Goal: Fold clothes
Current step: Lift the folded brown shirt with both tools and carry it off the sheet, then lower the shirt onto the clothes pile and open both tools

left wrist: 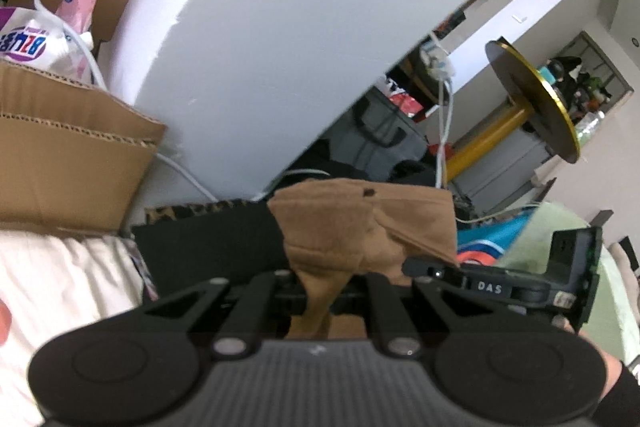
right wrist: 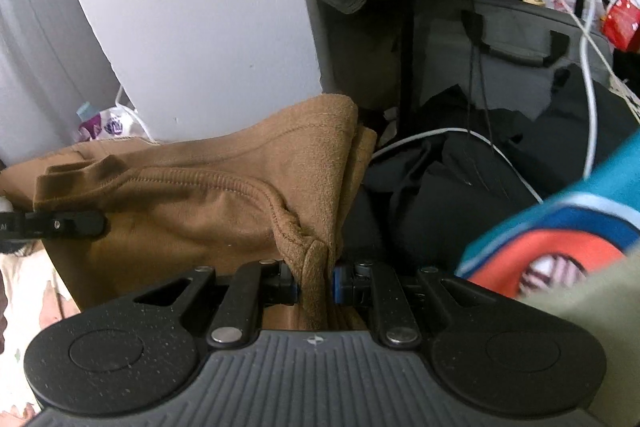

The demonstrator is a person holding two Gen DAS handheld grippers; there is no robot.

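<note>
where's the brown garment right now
In both wrist views the brown garment hangs centre frame, pinched between the two grippers, with black clothing to its right.

1. Left gripper [left wrist: 318, 291]: matte black, with a ribbed grey housing behind the fingers, a round black disc on either side, and silver pivot pins on the linkage bars.
2. Right gripper [right wrist: 316, 285]: the same build, speckled with dust; blue pads on its fingers [right wrist: 338, 285]. Seen side-on, it bears white "DAS" lettering.
3. A black sleeve [left wrist: 616, 399] sits behind the left gripper's right-hand disc.
</note>
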